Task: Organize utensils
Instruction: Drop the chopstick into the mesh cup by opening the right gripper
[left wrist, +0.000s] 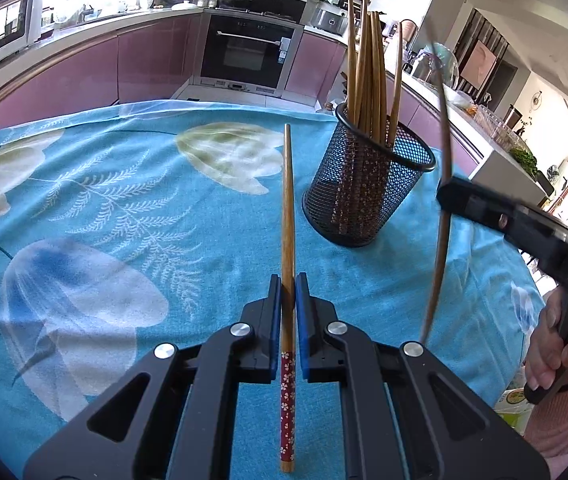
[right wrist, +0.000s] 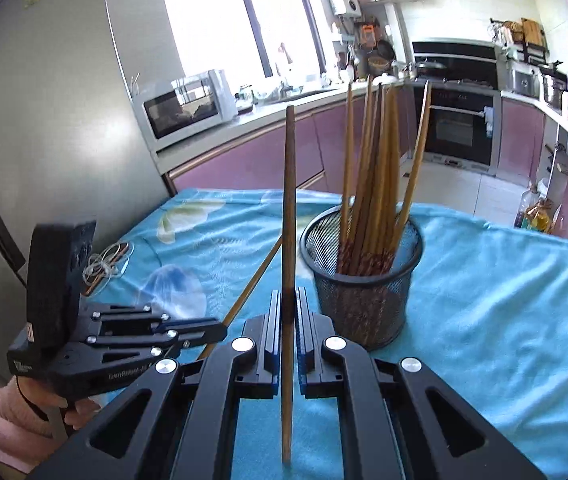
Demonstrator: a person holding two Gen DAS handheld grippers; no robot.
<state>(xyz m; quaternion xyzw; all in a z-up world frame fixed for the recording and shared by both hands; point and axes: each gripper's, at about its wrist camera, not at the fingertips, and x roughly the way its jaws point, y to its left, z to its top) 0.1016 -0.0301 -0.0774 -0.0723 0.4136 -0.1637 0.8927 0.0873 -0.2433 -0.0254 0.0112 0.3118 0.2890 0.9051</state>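
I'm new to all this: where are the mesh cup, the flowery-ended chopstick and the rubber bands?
Mesh cup (left wrist: pixel 364 196): left wrist view, front wall.
Flowery-ended chopstick (left wrist: pixel 289 216): left wrist view, bare wooden shaft.
Rubber bands (right wrist: pixel 106 262): right wrist view, middle of pile.

The holder (left wrist: pixel 368 184) stands on the bench (left wrist: pixel 124 208), toward its far right part in the left wrist view. A bunch of chopsticks (left wrist: pixel 366 76) stands inside it, leaning a little apart.

The left tongs (left wrist: pixel 288 292) are to the left of the holder and nearer the camera, with 1 chopstick (left wrist: pixel 288 216) between them, pointing toward the far edge.

The right tongs (right wrist: pixel 289 312) are just before the holder, with a second chopstick (right wrist: pixel 289 208) between them, upright.

Rubber bands (right wrist: pixel 104 264) lie on the bench at its left edge, behind the left tongs (right wrist: pixel 208 326).
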